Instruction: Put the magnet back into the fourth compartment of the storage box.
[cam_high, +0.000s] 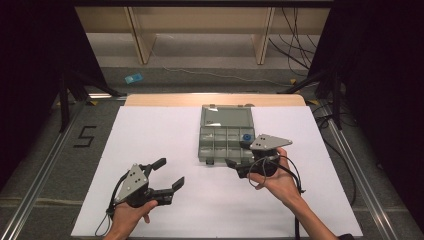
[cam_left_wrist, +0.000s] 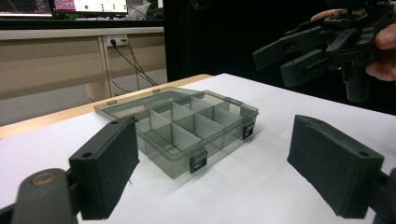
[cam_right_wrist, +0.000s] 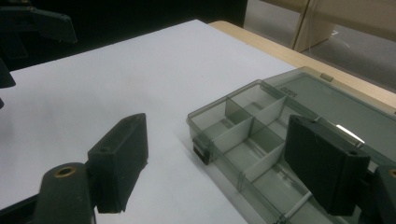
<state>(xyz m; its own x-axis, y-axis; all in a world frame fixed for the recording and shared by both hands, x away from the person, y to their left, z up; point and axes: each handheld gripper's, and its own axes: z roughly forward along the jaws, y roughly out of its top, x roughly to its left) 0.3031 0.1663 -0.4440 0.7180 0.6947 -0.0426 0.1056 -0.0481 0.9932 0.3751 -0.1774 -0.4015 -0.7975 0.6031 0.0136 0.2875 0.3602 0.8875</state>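
In the high view, a clear grey compartment box (cam_high: 226, 134) is lying open on the white tabletop (cam_high: 165, 145), its lid folded back flat toward the far edge. A small blue object (cam_high: 246, 137) is sitting in one of the right-hand compartments. The left hand-held gripper (cam_high: 169, 174) is hovering low over the near left part of the tabletop, well apart from the box, jaws spread with nothing between them. The right hand-held gripper (cam_high: 239, 161) is hanging just at the box's near right corner, close to the blue object.

In the left gripper view, the compartment box (cam_left_wrist: 187, 126) is lying ahead between the wide-apart jaws, its dividers and two dark front latches plainly showing. The right hand-held gripper (cam_left_wrist: 292, 58) is floating above and beyond it, jaws parted and holding nothing.

In the right gripper view, its own jaws are standing released, one over bare tabletop (cam_right_wrist: 93, 84), the other over the box's compartments (cam_right_wrist: 243, 140); no pad is pressing on anything.

Judging from this, the right hand is approaching the box, either to reach into a compartment or to work the tray. The next move is calling for lowering the jaws squarely around the target before clenching, without nudging the light box sideways.
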